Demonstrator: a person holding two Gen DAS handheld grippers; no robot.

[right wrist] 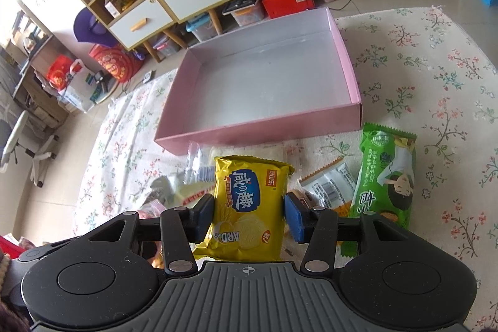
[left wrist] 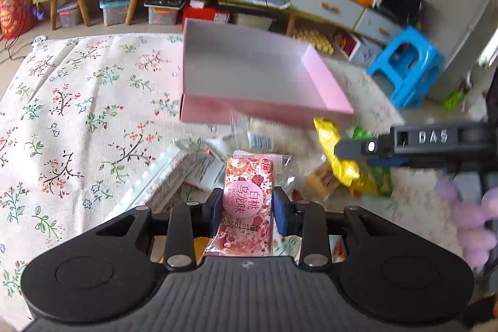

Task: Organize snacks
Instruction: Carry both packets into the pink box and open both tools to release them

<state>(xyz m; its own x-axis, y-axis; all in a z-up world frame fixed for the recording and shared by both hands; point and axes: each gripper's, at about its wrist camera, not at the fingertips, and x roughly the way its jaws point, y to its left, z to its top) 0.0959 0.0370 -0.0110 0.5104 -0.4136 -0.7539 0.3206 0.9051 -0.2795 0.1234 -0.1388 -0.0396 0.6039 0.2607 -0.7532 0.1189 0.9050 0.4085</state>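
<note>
Snack packets (right wrist: 326, 185) heaped before bare pink box (right wrist: 345, 58), left tool (left wrist: 248, 207) pinching pink bar (left wrist: 248, 195), right tool (right wrist: 249, 215) pinching yellow packet (right wrist: 249, 201)

The pink snack bar (left wrist: 247, 207) carries "白桃乌龙味" and the printed number "20260121", the yellow biscuit pack (right wrist: 249, 204) reads "咸の趣", and the other claw's arm (left wrist: 432, 137) shows "DAS".

One pink box (right wrist: 258, 126); one yellow cracker packet (right wrist: 249, 201); one green snack packet (right wrist: 386, 170); one pink nougat bar (left wrist: 249, 201); one blue stool (left wrist: 407, 67).
</note>
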